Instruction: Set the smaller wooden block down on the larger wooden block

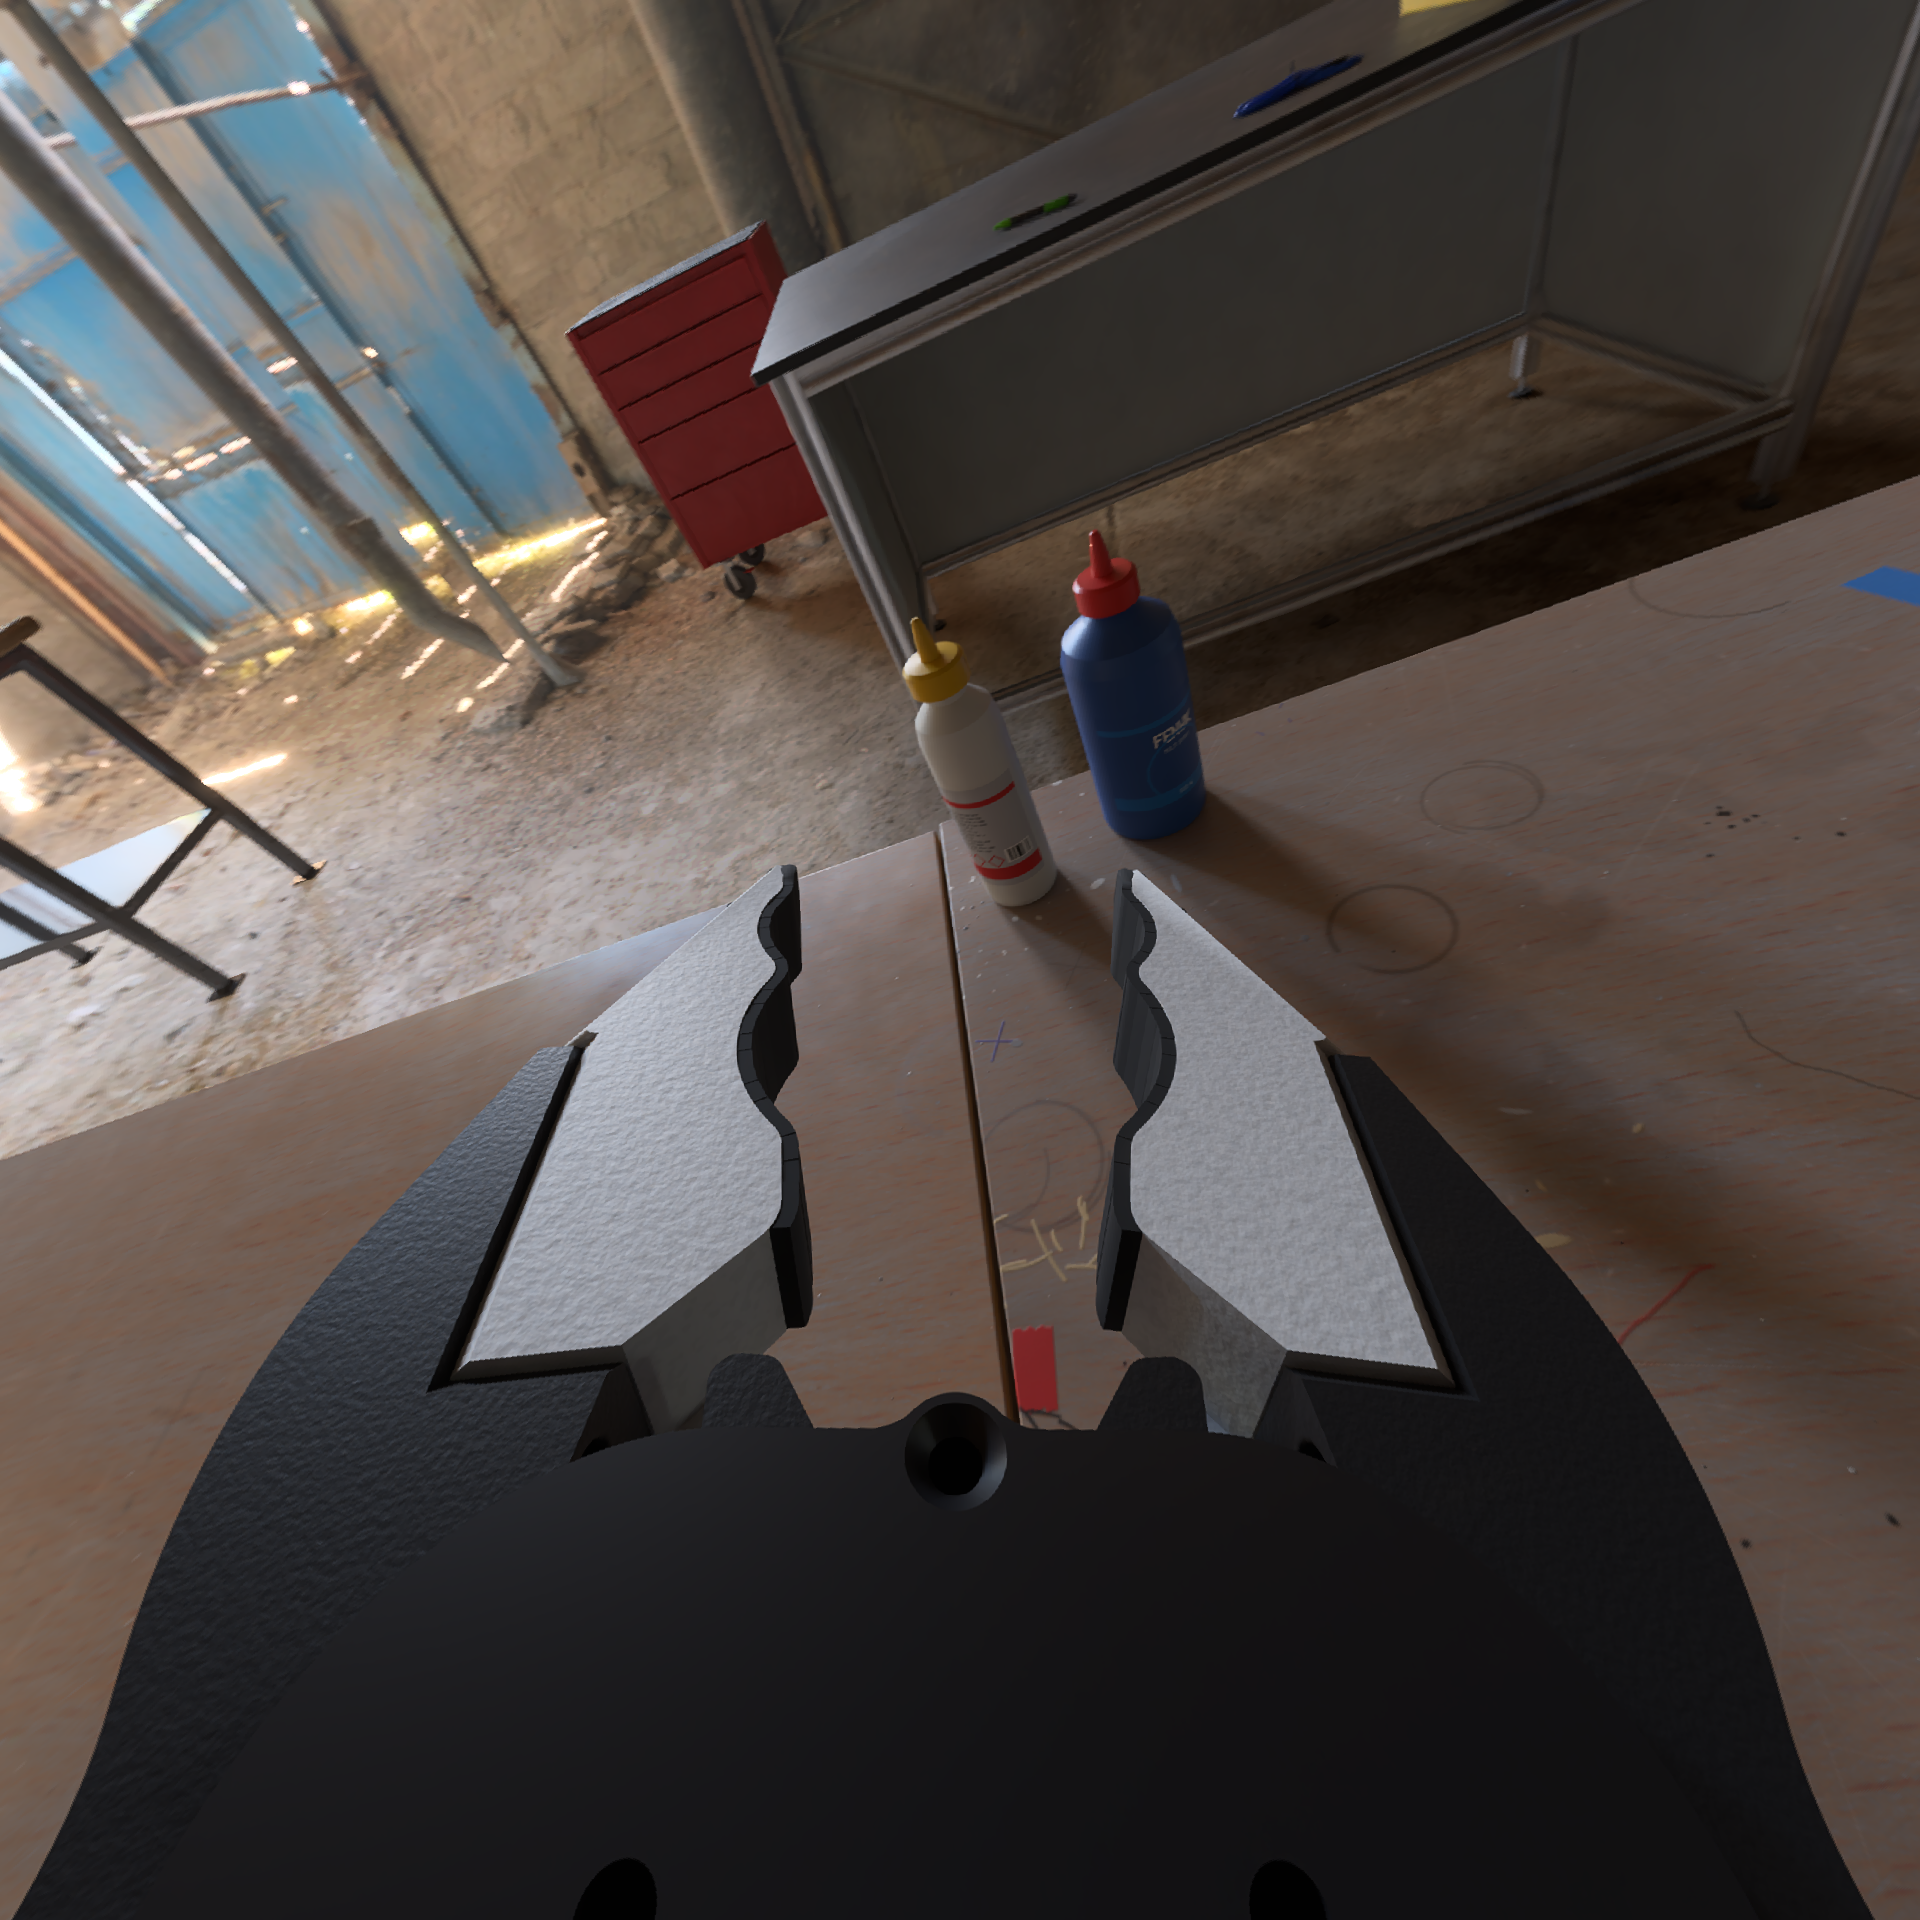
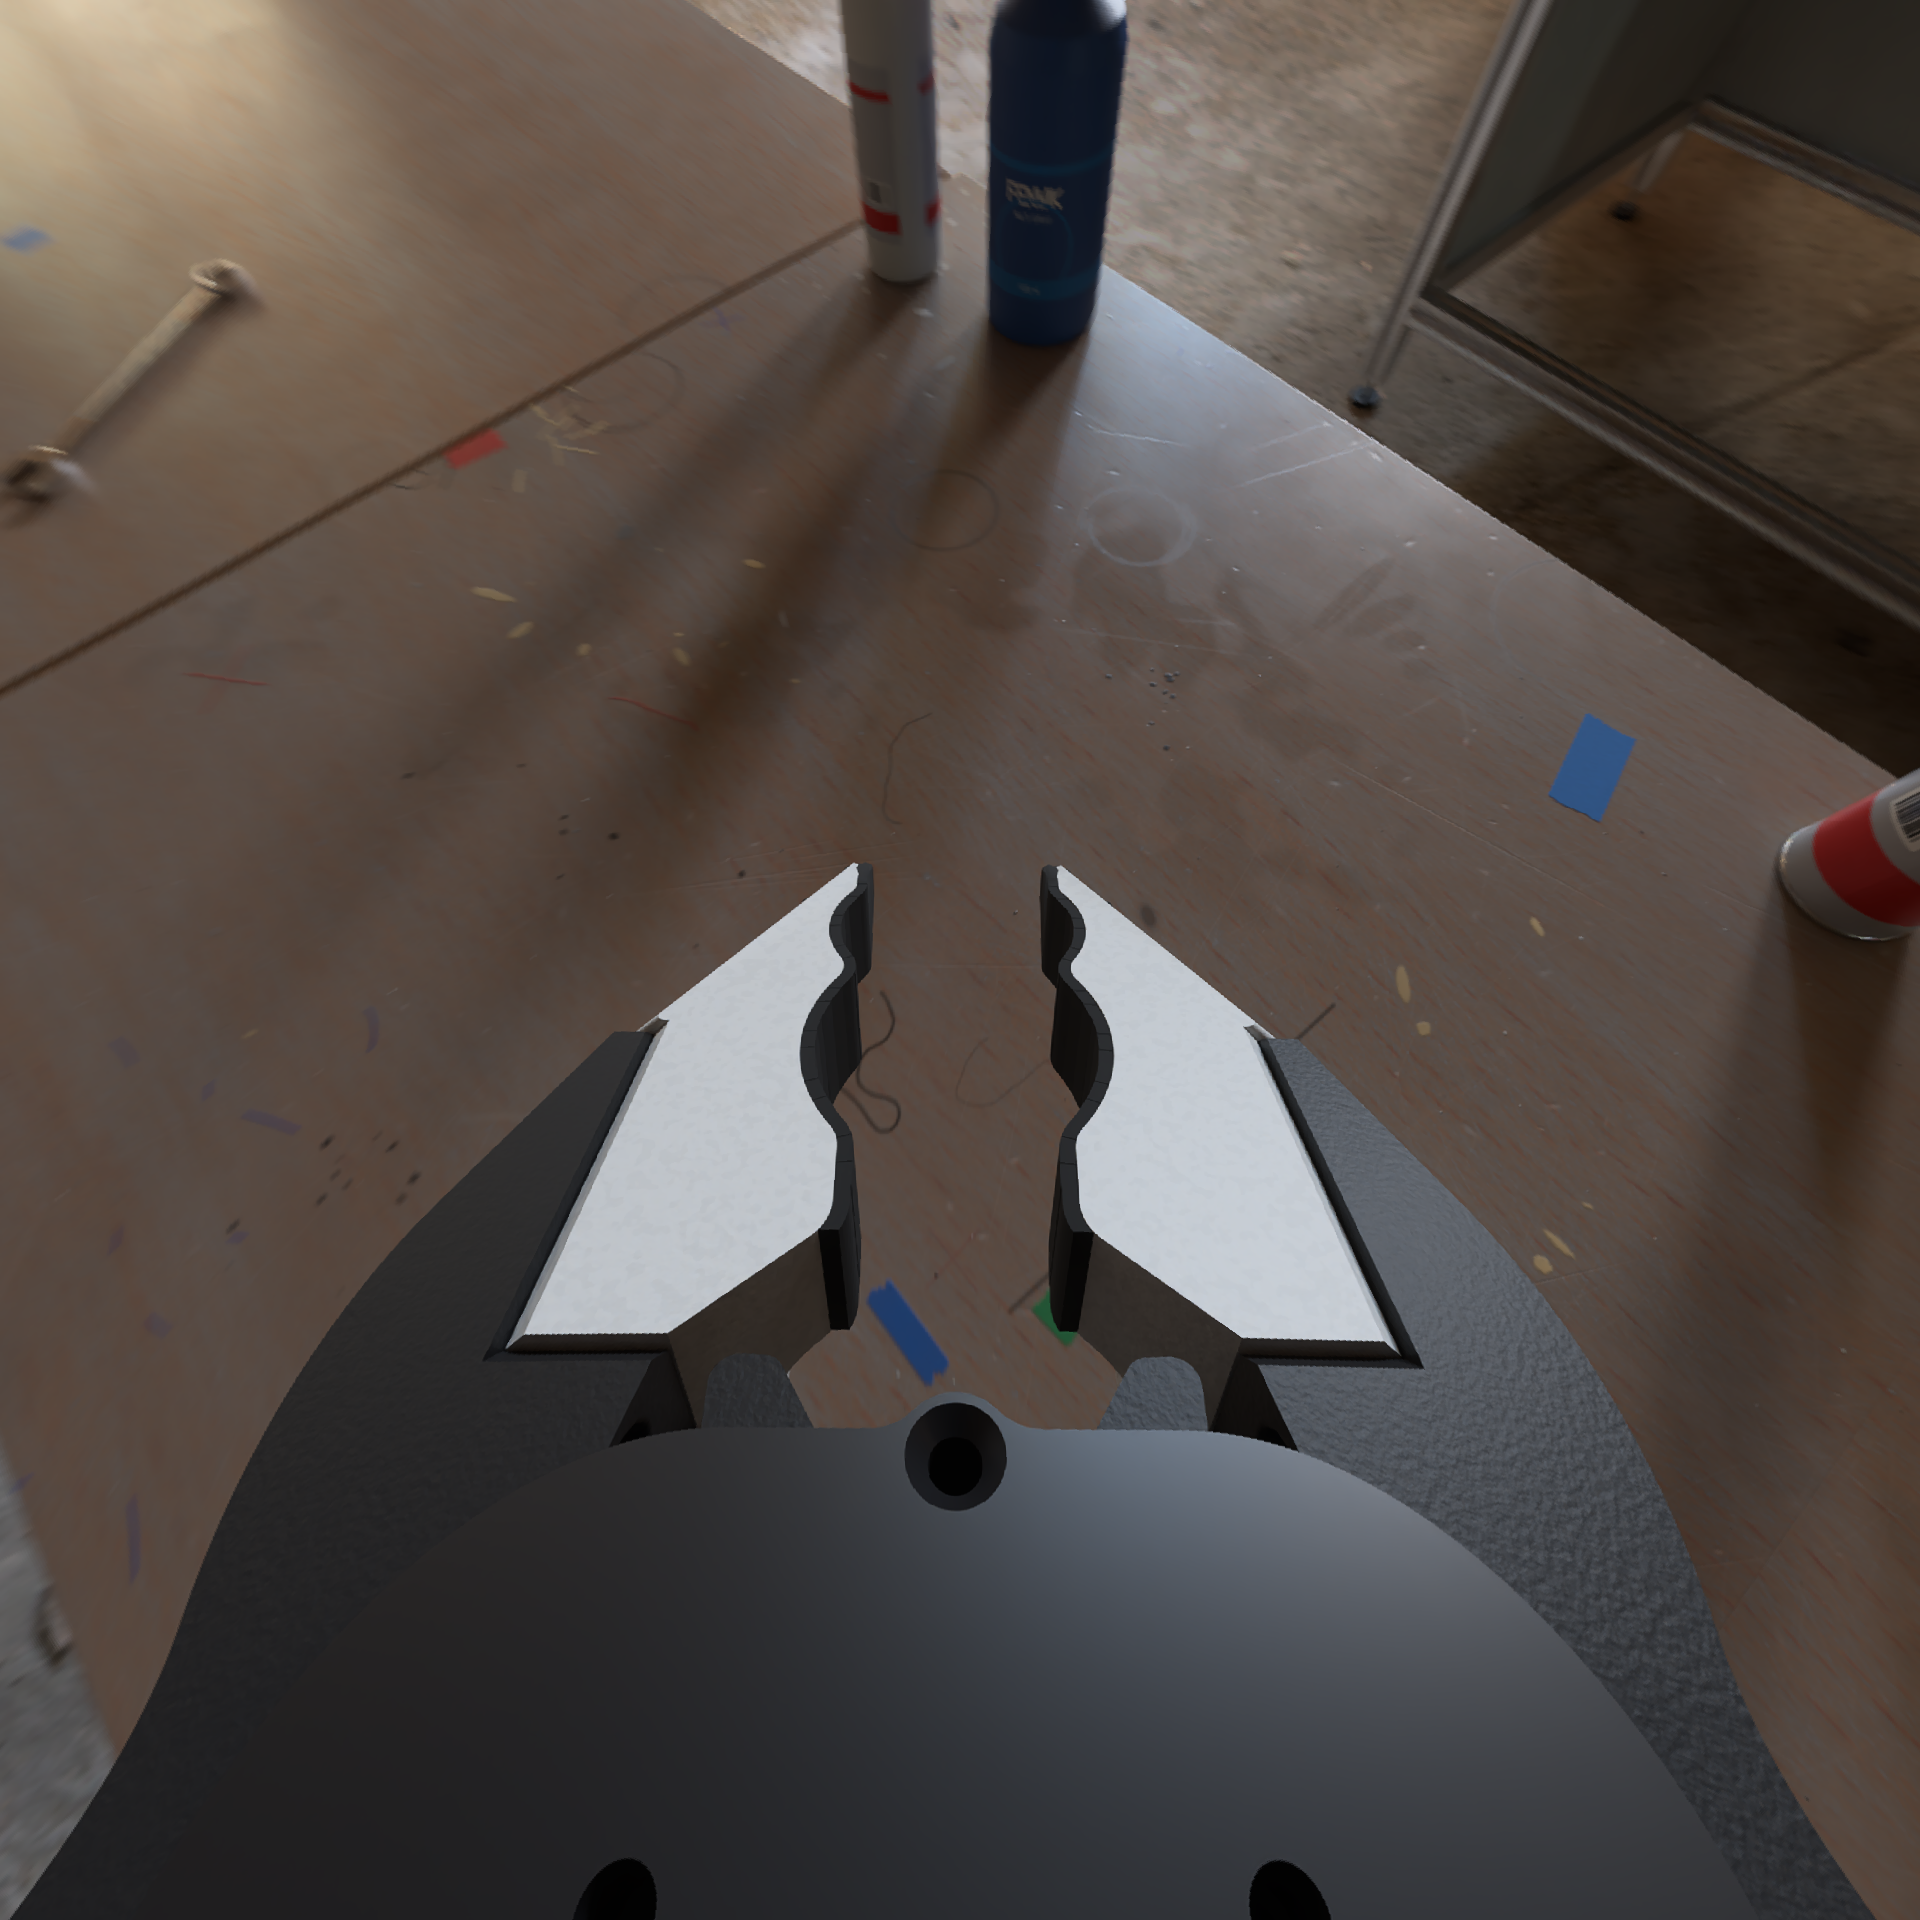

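Neither wooden block shows in either view. My left gripper (image 1: pixel 958 883) is open and empty, held above the wooden tabletop (image 1: pixel 1558 1039) and pointing toward two bottles at the table's far edge. My right gripper (image 2: pixel 958 878) is open and empty too, held above a bare stretch of the same tabletop (image 2: pixel 623 831), with nothing between its fingers.
A white bottle with a yellow cap (image 1: pixel 977 790) and a blue bottle with a red cap (image 1: pixel 1132 717) stand at the far edge; both also show in the right wrist view, white (image 2: pixel 894 156) and blue (image 2: pixel 1049 187). A wrench (image 2: pixel 125 379) lies far left. A red-and-white can (image 2: pixel 1860 862) stands at right. A grey bench (image 1: pixel 1299 343) and a red drawer cabinet (image 1: pixel 696 405) stand beyond the table.
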